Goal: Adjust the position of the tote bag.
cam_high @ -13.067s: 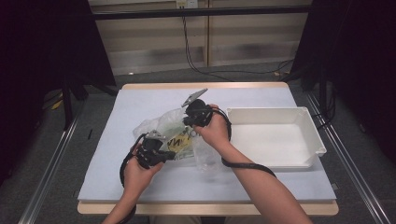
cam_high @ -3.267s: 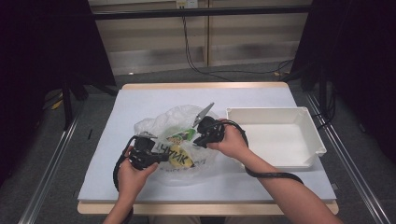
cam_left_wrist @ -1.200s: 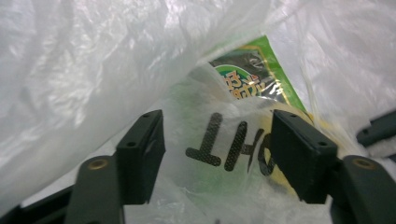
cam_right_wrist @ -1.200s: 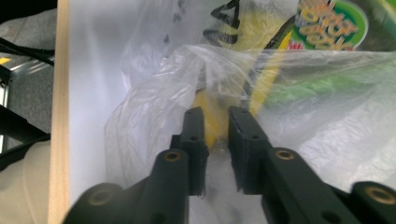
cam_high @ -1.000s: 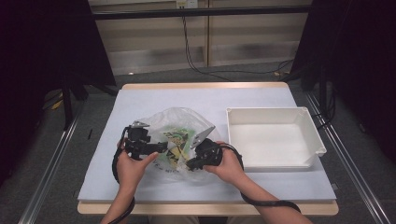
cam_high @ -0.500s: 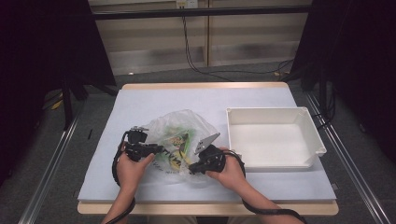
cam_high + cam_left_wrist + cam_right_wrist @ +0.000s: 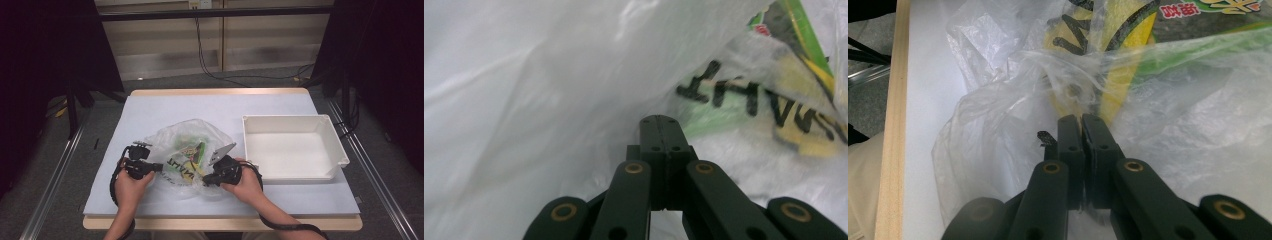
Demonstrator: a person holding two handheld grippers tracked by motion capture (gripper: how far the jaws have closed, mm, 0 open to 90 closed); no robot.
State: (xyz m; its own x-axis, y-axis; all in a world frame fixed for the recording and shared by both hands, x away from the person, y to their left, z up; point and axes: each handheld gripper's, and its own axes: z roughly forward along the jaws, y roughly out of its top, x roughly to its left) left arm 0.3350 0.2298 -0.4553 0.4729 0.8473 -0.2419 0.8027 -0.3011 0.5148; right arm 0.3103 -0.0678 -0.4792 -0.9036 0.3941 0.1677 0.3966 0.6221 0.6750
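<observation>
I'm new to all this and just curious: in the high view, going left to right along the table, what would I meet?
Left black two-jaw gripper → crumpled clear plastic bag with green and yellow packets inside → right black two-jaw gripper → empty white rectangular plastic tray.

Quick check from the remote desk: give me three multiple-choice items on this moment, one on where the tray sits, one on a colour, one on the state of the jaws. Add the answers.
1. Where is the white tray relative to the plastic bag?
A. To its right in the high view
B. To its left
C. Under it

2. What colour is the lettering on the packet inside the bag?
A. Red
B. Black
C. Blue

3. How do the left gripper and right gripper stand?
A. Both open wide
B. Left open, right shut
C. Both shut on the bag's film

Answers:
1 A, the tray lies apart from the bag toward the table's right side.
2 B, dark letters show through the film.
3 C, both gripper views show jaws together with film pinched.
</observation>
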